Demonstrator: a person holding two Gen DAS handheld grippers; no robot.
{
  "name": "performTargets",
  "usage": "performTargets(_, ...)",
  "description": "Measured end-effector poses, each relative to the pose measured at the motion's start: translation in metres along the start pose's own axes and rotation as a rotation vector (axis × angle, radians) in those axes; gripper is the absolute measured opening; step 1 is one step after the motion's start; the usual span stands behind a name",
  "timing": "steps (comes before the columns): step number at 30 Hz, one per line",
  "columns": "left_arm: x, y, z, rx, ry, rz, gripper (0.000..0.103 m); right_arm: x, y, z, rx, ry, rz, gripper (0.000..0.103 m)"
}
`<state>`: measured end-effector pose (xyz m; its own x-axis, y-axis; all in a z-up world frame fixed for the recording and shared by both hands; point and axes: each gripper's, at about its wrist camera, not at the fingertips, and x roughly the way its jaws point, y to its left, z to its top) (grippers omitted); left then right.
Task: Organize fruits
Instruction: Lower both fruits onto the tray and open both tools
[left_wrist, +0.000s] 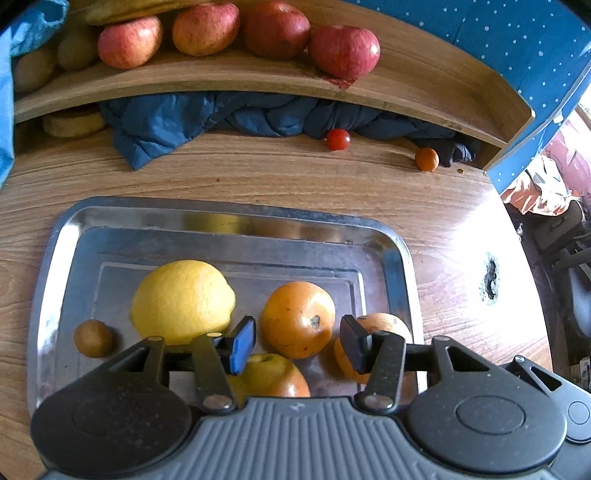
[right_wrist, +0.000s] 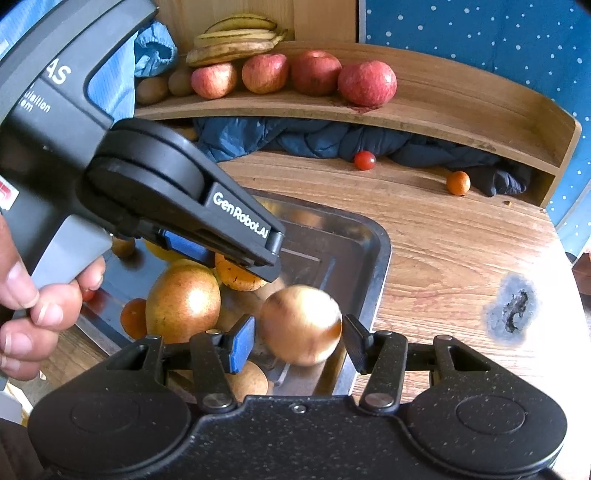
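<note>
Below both grippers sits a steel tray (left_wrist: 55, 258) holding citrus: a big yellow lemon (left_wrist: 183, 301) just ahead-left of the left gripper (left_wrist: 297, 345), an orange (left_wrist: 298, 319) straight ahead between its jaws, another orange (left_wrist: 388, 325) behind its right finger, a small brown fruit (left_wrist: 93, 338) far left, and a yellow-red fruit (left_wrist: 273, 374) underneath. Its jaws stand apart, with gaps beside the orange, gripping nothing. The right gripper (right_wrist: 298, 343) straddles a blurred pale round fruit (right_wrist: 300, 325) over the tray's near corner; whether its pads press it I cannot tell. Well beyond, a wooden shelf (right_wrist: 443, 107) carries four red apples (right_wrist: 366, 83), bananas (right_wrist: 236, 40) and brown fruits (right_wrist: 152, 88).
</note>
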<state>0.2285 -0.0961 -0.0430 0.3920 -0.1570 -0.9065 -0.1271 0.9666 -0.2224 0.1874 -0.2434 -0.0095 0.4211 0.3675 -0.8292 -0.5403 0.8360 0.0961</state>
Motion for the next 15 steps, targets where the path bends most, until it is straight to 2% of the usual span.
performTargets(15,-0.048,0.011,-0.026,-0.047,-0.080,-0.003,0.080,-0.027,0.011,-0.007,-0.021,-0.050,0.015,0.069)
